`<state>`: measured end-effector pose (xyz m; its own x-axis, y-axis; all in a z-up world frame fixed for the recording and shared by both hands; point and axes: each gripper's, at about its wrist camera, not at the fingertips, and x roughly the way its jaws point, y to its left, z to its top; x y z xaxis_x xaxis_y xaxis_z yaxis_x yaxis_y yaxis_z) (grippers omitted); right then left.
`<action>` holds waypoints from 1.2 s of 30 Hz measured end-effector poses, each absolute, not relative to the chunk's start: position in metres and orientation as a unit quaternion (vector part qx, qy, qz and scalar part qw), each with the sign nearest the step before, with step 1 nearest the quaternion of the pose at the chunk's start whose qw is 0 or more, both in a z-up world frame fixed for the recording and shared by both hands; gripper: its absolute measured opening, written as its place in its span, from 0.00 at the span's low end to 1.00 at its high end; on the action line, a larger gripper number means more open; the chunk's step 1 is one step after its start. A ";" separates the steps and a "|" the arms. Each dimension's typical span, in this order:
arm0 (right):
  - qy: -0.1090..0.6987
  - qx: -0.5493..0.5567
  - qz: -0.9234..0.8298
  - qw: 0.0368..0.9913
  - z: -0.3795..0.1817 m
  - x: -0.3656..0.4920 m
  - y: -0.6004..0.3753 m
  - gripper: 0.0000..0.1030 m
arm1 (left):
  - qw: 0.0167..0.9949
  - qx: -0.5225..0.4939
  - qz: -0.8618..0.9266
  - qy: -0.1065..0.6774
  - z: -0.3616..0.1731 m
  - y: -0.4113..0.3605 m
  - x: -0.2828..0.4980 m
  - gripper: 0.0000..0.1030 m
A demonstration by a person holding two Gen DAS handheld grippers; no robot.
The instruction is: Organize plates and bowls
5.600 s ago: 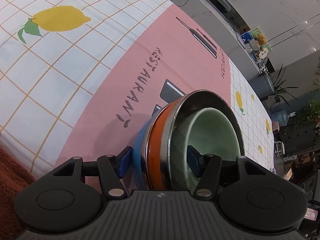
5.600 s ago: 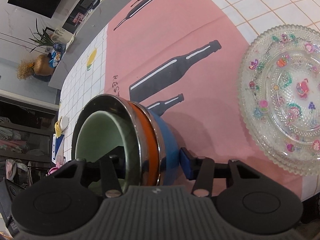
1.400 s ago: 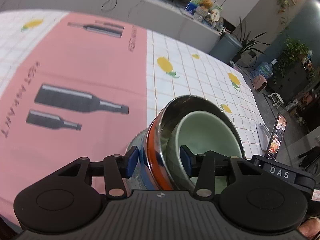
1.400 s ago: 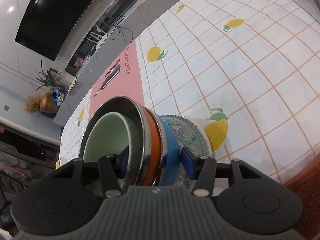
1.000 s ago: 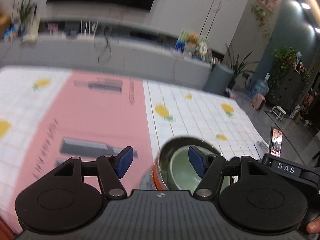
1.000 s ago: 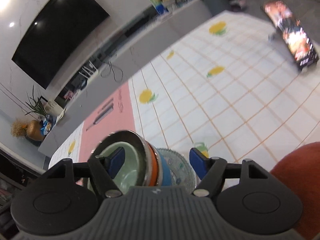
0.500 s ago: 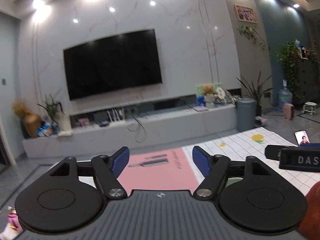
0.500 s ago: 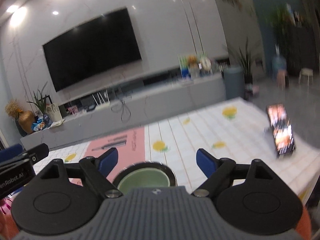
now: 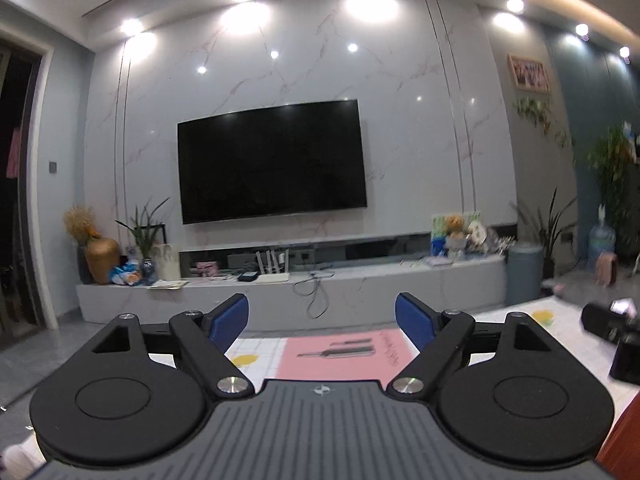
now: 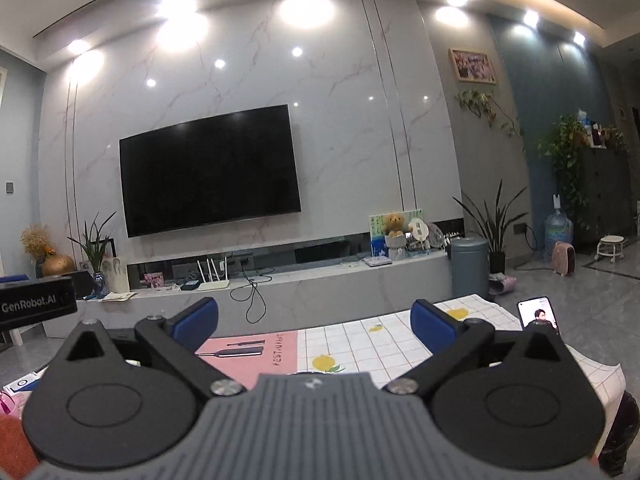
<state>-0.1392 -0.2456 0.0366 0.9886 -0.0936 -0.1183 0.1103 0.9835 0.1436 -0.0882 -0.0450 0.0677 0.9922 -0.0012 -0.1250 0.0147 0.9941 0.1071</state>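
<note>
My left gripper [image 9: 322,320] points level across the table, its blue pads [image 9: 230,320] far apart and the jaws still opening, with nothing between them. My right gripper [image 10: 315,324] is held the same way, its pads [image 10: 434,326] wide apart, the jaws opening and the gap empty. Beyond the fingers lie the pink mat [image 9: 340,354] and the lemon-print tablecloth [image 10: 380,344]. No bowl or plate shows in either view; the near table is hidden behind the gripper bodies.
A phone [image 10: 538,316] stands at the table's right edge. The left gripper's housing [image 10: 36,300] shows at the left of the right wrist view. Past the table are a low TV cabinet [image 9: 360,284] and a wall-mounted TV [image 10: 208,172].
Both grippers let go of the stacked bowls, which were set on the glass plate, and opened wide. They tipped up to level and the bowls dropped out of view.
</note>
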 end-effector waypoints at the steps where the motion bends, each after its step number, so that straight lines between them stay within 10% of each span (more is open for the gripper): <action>1: 0.059 0.075 -0.052 0.994 0.034 -0.140 -0.245 0.97 | 0.996 0.053 -0.003 0.067 0.063 -0.044 -0.089 0.95; 17: 0.259 0.024 -0.017 0.965 -0.029 -0.102 -0.232 0.97 | 0.958 0.031 -0.018 0.284 -0.018 -0.046 -0.047 0.95; 36: 0.317 0.030 -0.036 0.947 -0.051 -0.087 -0.234 0.97 | 0.951 0.065 -0.017 0.301 -0.039 -0.050 -0.054 0.95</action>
<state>-0.0873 -0.2338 -0.0515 0.7962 -0.0496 -0.6029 0.0873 0.9956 0.0333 -0.0543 -0.0502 -0.0387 0.8183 0.0079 -0.5748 0.0708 0.9909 0.1144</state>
